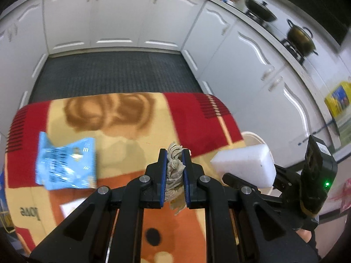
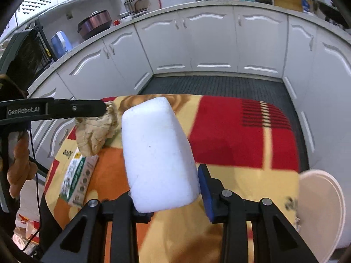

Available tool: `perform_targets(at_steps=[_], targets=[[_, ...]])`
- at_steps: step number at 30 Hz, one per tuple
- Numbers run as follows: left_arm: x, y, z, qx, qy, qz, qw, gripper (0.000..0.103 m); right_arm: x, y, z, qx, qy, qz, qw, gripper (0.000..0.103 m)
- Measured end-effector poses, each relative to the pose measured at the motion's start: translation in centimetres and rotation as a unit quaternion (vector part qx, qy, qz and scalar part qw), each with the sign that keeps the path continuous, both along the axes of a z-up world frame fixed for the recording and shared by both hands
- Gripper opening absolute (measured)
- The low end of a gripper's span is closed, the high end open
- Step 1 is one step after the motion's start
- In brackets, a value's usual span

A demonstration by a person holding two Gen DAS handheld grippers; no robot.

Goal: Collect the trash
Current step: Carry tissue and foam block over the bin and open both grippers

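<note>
My left gripper [image 1: 174, 153] is shut on a crumpled brown paper wad [image 1: 174, 171], held just above the blanket-covered table [image 1: 197, 118]. In the right wrist view that wad [image 2: 96, 131] hangs from the left gripper's tip at the left. My right gripper [image 2: 166, 182] is shut on a white foam block [image 2: 158, 153], which sticks up and forward between the blue pads. From the left wrist view the block [image 1: 245, 164] shows at the right, by the table's edge. A blue plastic wrapper [image 1: 65, 162] lies on the blanket to the left.
A round white bin [image 2: 320, 208] stands off the table's right edge. A green and white carton [image 2: 80, 177] lies on the blanket near the left edge. White cabinets and a dark floor mat [image 1: 116, 74] lie beyond. Pots sit on the counter [image 1: 300, 37].
</note>
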State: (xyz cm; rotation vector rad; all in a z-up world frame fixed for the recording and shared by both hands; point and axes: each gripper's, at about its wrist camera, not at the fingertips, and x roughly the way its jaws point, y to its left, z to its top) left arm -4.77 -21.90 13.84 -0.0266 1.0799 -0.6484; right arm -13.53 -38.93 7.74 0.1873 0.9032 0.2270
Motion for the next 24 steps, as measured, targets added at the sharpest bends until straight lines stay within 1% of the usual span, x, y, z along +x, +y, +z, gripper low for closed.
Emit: perform_targets(at_steps=[5, 14, 20, 24], targets=[[-2.4, -3.9, -0.2, 0.006, -0.007, -0.034, 0.9994, 0.01, -3.4, -3.0, 0.2, -0.005, -0.004, -0.034, 0.999, 0.034], [-6.6, -11.5, -1.5, 0.026, -0.024, -0.097, 0.9947, 0.01, -8.3, -9.6, -0.7, -0.018, 0.01, -0.102, 0.995, 0.034], [-8.2, -14.9, -2.1, 0.032, -0.022, -0.129, 0.9909, 0.01, -11.1, -12.9, -1.4, -0.023, 0.018, -0.139, 0.99, 0.034], [-9.0, -17.0, -2.5, 0.027, -0.016, -0.143, 0.9893, 0.01, -12.7, -15.1, -2.2, -0.021, 0.028, -0.167, 0.985, 0.034]])
